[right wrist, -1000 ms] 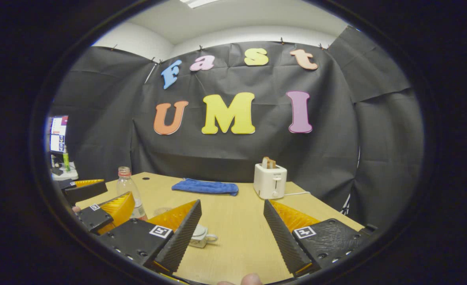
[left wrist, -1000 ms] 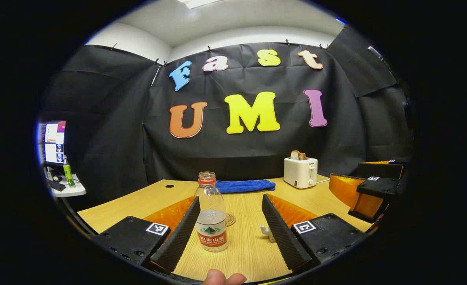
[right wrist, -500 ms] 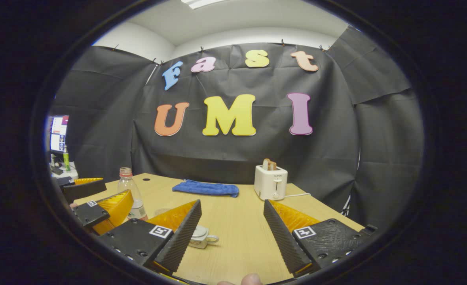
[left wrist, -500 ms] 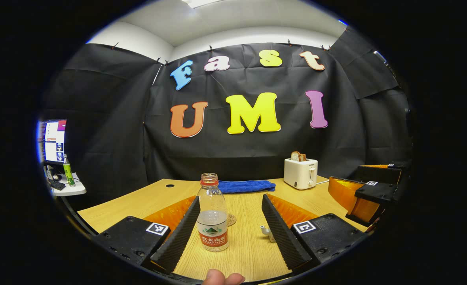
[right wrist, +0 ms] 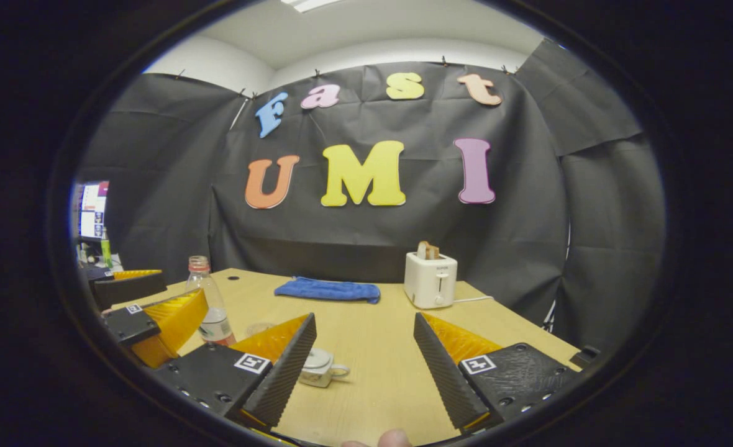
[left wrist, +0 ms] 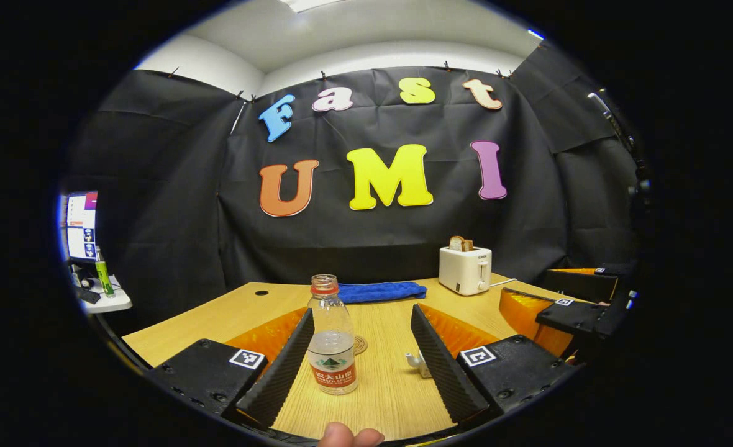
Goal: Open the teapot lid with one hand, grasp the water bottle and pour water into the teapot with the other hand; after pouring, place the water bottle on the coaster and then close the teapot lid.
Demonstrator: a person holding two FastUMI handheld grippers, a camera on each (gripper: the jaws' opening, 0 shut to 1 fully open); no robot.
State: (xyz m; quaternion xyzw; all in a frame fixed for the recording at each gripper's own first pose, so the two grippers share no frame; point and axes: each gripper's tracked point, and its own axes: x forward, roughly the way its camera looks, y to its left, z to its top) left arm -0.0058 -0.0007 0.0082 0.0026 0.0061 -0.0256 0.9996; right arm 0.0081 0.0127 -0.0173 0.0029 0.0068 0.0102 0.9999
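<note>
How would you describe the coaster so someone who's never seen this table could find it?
Start at the light wooden table and find the clear plastic water bottle with the red label standing near its front. Just behind the bottle, towards its right, lies the small round tan coaster. It is the flat disc among upright neighbours.

Left gripper [left wrist: 361, 357] sits bottom center with its jaws wide apart. The water bottle [left wrist: 332, 338], cap off, stands upright between them, closer to the left jaw, not touching as far as I can tell. Coaster [left wrist: 359, 344] is just behind it; teapot [left wrist: 417, 363] peeks past the right jaw. Toaster [left wrist: 464, 270] sits right of center at the back of the counter [left wrist: 217, 316].
</note>
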